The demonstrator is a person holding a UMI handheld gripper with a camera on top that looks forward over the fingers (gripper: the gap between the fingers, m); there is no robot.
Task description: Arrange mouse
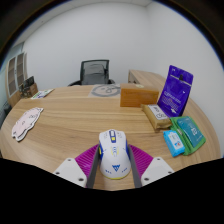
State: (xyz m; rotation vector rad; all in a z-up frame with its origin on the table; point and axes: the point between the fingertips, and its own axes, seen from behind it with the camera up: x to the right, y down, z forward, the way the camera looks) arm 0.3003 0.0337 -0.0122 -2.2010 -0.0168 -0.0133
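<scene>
A white mouse [113,152] with blue and yellow markings sits between my two fingers, its nose pointing away from me. My gripper [113,156] is shut on the mouse, with both fingers pressing its sides. It is over the near edge of a round wooden table [80,115]. I cannot tell whether the mouse rests on the table or is lifted a little.
A white cat-shaped pad [27,122] lies at the left. At the right are a cardboard box [139,96], a purple box [177,90], a tan packet [156,116] and teal and blue items [183,135]. An office chair [93,72] stands beyond the table.
</scene>
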